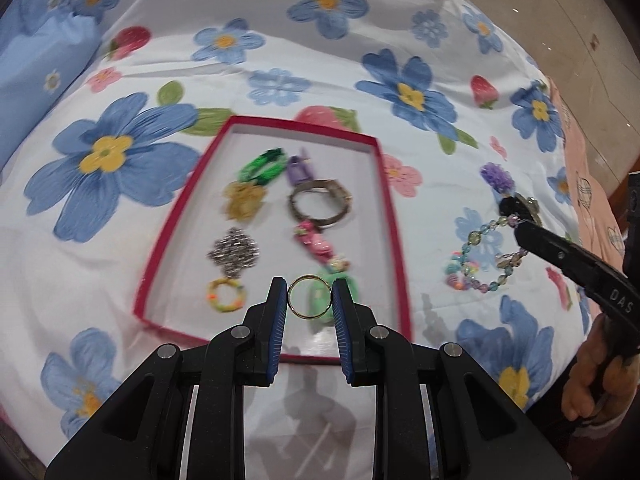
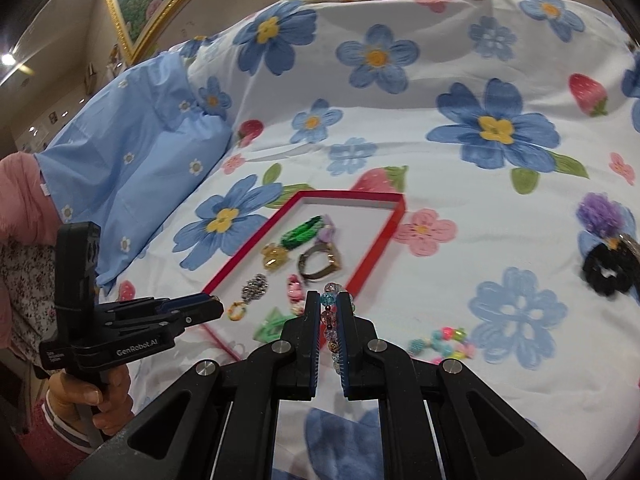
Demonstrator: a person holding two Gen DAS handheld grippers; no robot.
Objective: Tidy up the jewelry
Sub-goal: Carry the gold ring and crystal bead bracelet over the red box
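the flowered bed sheet (image 1: 280,40) carries a red tray (image 1: 394,216) with several ornaments in it, among them a grey bangle (image 1: 320,202). above the tray's near end the left gripper (image 1: 310,294) has its jaws clenched on a thin gold ring (image 1: 309,295). right of the tray, the right gripper (image 2: 329,312) grips a glass bead bracelet (image 2: 330,300), near a small pastel bead bracelet (image 2: 444,342).

The bedsheet (image 1: 304,32) is white, printed with blue yellow-centred flowers, pink blossoms and red strawberries. The tray (image 1: 394,216) has a red rim and a white floor. Inside it, a green hair tie (image 1: 262,166) lies at 11 o'clock, a purple clip (image 1: 300,168) at 12, a silver brooch (image 1: 233,254) at 8. A gold ring (image 1: 309,296) sits between blue pads (image 1: 280,320).
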